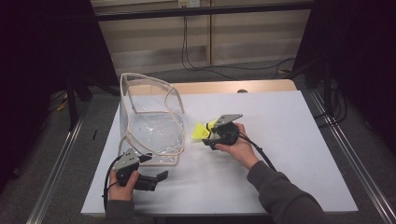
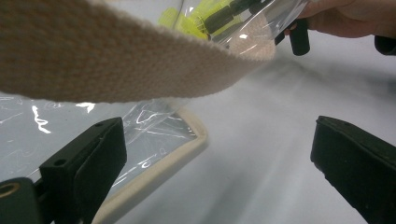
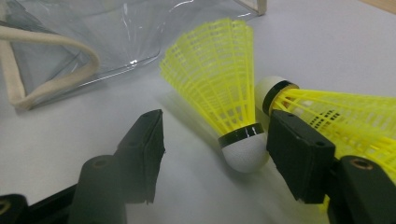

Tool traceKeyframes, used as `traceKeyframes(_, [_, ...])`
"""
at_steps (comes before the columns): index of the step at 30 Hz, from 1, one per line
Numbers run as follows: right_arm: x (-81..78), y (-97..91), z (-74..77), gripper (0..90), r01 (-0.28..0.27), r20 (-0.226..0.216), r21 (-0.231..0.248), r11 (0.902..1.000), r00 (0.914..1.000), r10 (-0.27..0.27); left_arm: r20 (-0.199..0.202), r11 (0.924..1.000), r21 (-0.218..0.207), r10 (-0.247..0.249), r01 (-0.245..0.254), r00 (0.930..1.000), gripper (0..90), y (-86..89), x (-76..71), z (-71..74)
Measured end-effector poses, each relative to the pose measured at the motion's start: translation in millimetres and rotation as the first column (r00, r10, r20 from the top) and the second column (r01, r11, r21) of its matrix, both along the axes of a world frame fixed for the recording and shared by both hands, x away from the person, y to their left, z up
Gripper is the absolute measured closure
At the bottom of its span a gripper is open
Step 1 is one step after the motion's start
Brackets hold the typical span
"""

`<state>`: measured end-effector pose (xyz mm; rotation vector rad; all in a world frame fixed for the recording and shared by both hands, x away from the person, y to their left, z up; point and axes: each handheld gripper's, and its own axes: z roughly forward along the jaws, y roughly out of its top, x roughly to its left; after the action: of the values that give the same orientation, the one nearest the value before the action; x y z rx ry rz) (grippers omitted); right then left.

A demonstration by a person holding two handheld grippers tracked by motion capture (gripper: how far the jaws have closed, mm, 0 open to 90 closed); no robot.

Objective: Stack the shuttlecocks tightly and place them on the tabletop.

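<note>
A: From the high view, where does the work stand?

B: The right gripper (image 1: 208,136) is low on the white table top (image 1: 289,154), right at a yellow plastic shuttlecock with a white cork nose (image 1: 201,132), just beside the clear plastic tote bag with beige webbing trim (image 1: 152,122). The left gripper (image 1: 156,168) sits at the bag's near corner, jaws spread, holding nothing.

A: And the left gripper view?

B: Its black jaws stand wide apart over bare table. A beige webbing strap (image 2: 121,60) arches overhead, and yellow shuttlecock skirt shows through the clear film beyond it.

A: The right gripper view?

B: There the shuttlecock (image 3: 219,88) lies between the half-open jaws, nose toward the camera. One pad sits beside the nose; I cannot tell whether it touches. The other is well clear, so nothing is gripped yet. A second yellow shuttlecock (image 3: 336,112) lies behind the right-hand jaw.

A: How will it handle?

B: Very light, I judge, and apt to roll or skid if nudged. The lattice skirt looks springy and would crush; the nose and black band (image 3: 240,134) are firm, so take hold there.
</note>
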<state>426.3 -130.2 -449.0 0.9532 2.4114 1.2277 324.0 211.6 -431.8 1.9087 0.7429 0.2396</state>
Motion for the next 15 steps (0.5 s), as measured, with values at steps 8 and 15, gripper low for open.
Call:
traceKeyframes(8, [0.7, -1.1, 0.3, 42.4, 0.004, 0.009, -0.007, 1.0000, 0.9999, -0.004, 0.000, 1.0000, 0.000, -0.002, 0.002, 1.0000, 3.6, -0.2, 0.1, -0.2])
traceKeyframes(15, [1.4, -1.1, -1.2, 44.6, 0.009, 0.017, -0.018, 0.9998, 0.9998, -0.009, 0.000, 1.0000, 0.001, -0.002, 0.002, 1.0000, 3.6, -0.2, 0.1, -0.2])
